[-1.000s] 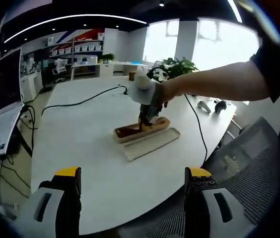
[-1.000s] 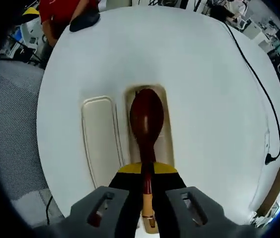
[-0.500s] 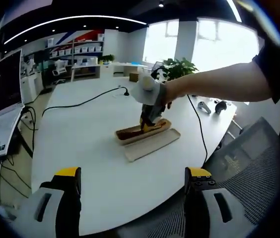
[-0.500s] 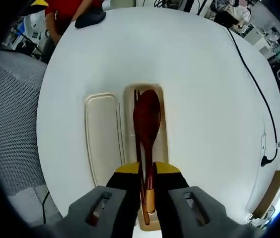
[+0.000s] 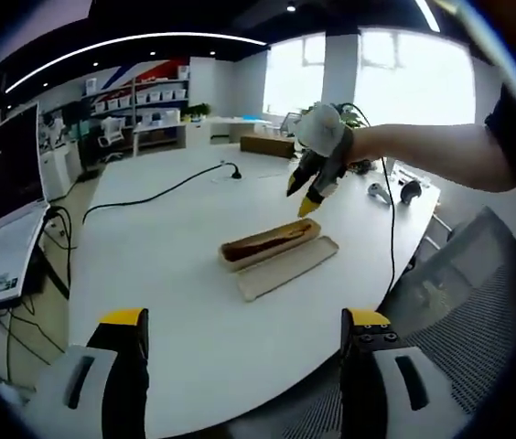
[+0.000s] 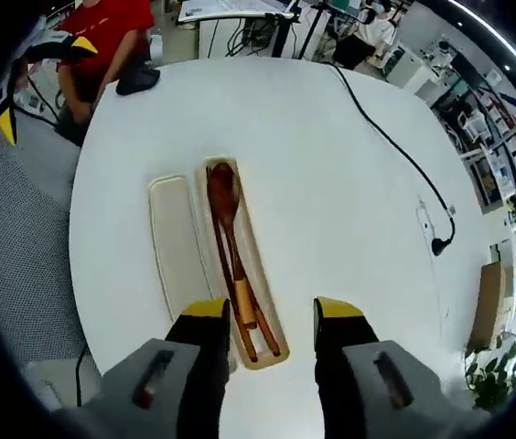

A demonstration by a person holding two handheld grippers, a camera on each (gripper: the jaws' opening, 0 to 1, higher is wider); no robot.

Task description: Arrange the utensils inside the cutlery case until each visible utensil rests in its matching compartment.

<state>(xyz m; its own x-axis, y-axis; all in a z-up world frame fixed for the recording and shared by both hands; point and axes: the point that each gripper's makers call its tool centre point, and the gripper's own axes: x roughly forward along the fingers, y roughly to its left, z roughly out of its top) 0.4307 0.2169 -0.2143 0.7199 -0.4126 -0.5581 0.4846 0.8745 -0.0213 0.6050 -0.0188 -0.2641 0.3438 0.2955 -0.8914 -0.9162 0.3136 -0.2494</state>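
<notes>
Glossy wooden spoon (image 6: 224, 190) lies in the oblong beige case (image 6: 267, 311); both tools (image 6: 272, 320) (image 5: 240, 334) apart, empty.

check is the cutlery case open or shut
Open. The cutlery case shows the spoon and chopsticks lying inside, and its lid lies flat beside it on the table.

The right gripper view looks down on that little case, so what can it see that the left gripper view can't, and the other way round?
Right gripper view: the wooden spoon and chopsticks lying apart in the cutlery case, and a person in red.

Left gripper view: the right gripper hanging open above the table, a laptop and windows.

Both: the case, its lid beside it, the table and a black cable.
</notes>
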